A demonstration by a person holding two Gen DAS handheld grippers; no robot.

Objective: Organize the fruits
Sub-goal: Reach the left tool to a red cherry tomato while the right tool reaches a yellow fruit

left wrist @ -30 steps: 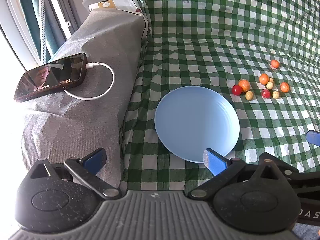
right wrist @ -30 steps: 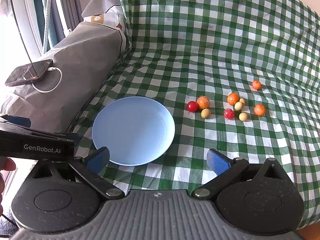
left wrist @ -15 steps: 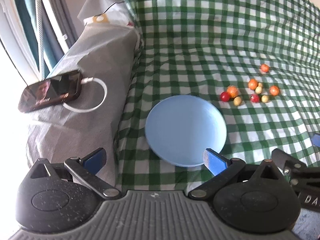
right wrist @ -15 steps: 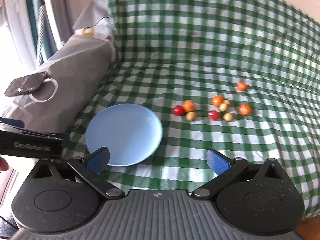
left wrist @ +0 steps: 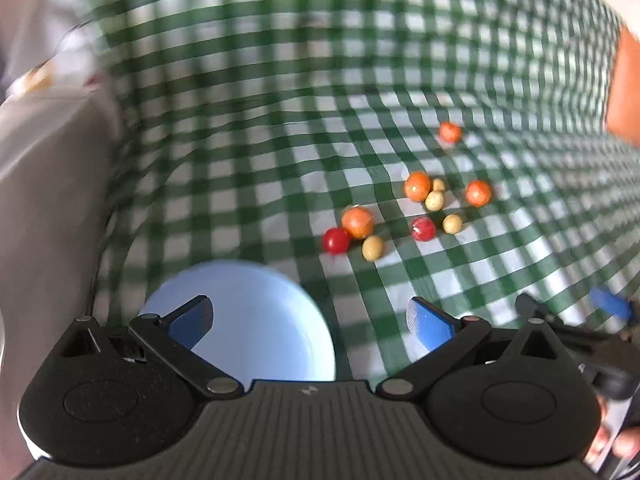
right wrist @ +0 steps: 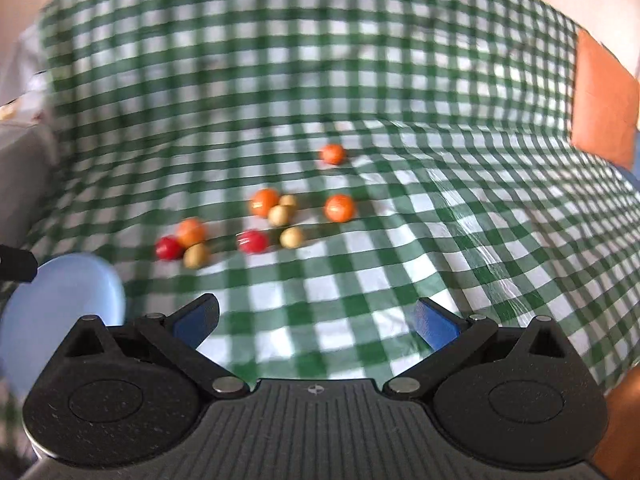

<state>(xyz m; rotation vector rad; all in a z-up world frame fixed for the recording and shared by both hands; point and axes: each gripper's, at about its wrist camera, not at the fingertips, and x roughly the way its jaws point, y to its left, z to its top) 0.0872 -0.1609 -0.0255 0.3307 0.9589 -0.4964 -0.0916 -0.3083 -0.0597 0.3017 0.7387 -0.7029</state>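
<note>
Several small round fruits, orange, red and tan, lie in a loose cluster [left wrist: 400, 216] on the green checked cloth; they also show in the right wrist view [right wrist: 264, 220]. A light blue plate [left wrist: 264, 320] lies left of them, and its edge shows in the right wrist view [right wrist: 64, 292]. My left gripper [left wrist: 310, 320] is open and empty over the plate's near right part. My right gripper [right wrist: 316, 322] is open and empty above the cloth, short of the fruits. Part of it shows in the left wrist view [left wrist: 600, 320].
A grey covered block [left wrist: 44, 200] stands along the left edge of the cloth. An orange panel [right wrist: 600, 112] stands at the far right. The cloth rises up a back wall behind the fruits.
Both grippers have swung right and toward the fruits. The plate has slid to the lower left of both views and the phone has left the view. Both stay open.
</note>
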